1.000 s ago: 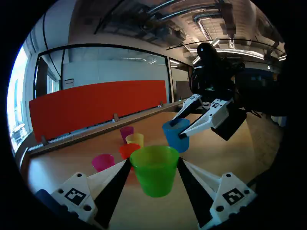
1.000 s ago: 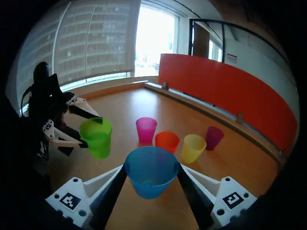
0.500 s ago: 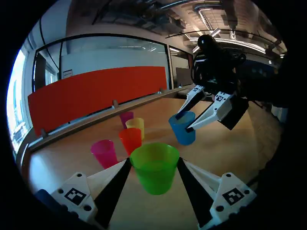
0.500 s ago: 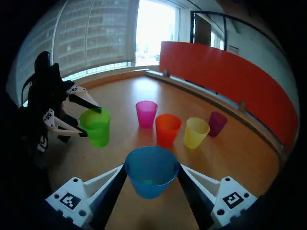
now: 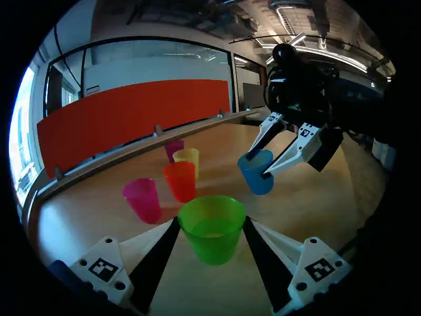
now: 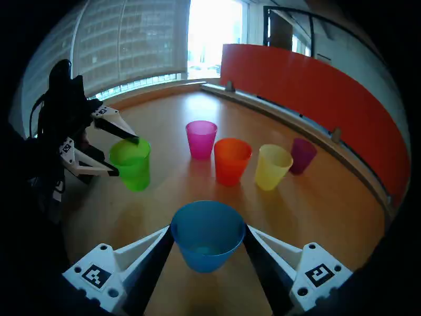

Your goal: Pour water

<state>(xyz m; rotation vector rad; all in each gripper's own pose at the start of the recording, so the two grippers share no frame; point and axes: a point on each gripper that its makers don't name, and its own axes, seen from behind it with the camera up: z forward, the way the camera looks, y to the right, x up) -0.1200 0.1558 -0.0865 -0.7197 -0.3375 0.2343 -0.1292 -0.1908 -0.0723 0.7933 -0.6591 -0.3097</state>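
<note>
Left gripper: your left gripper point(image 5: 210, 221) is clenched on the green cup point(image 5: 212, 237), one finger pressed on each side of its wall; from the right gripper view it point(image 6: 124, 156) sits at the far left, with your hand dark behind it.
Green cup: it is upright point(image 6: 131, 168) and apart from the row of cups; you cannot tell whether it holds water.
Row of cups: on the wooden tabletop point(image 6: 326, 210), in the right gripper view, stand the pink cup point(image 6: 200, 138), the orange cup point(image 6: 231, 160), the yellow cup point(image 6: 272, 166) and the purple cup point(image 6: 302, 155), all upright and near one another.
Same row, left gripper view: pink cup point(image 5: 142, 199), orange cup point(image 5: 180, 180), yellow cup point(image 5: 187, 158), and purple cup point(image 5: 174, 147) behind them.
Blue cup: it is upright point(image 6: 208, 237) and nearer you than the row; its contents are unclear.
Right gripper: your right gripper point(image 6: 208, 231) grasps the blue cup from both sides; the left gripper view shows it point(image 5: 257, 166) at the right, pinching that cup point(image 5: 256, 176) near its rim.
</note>
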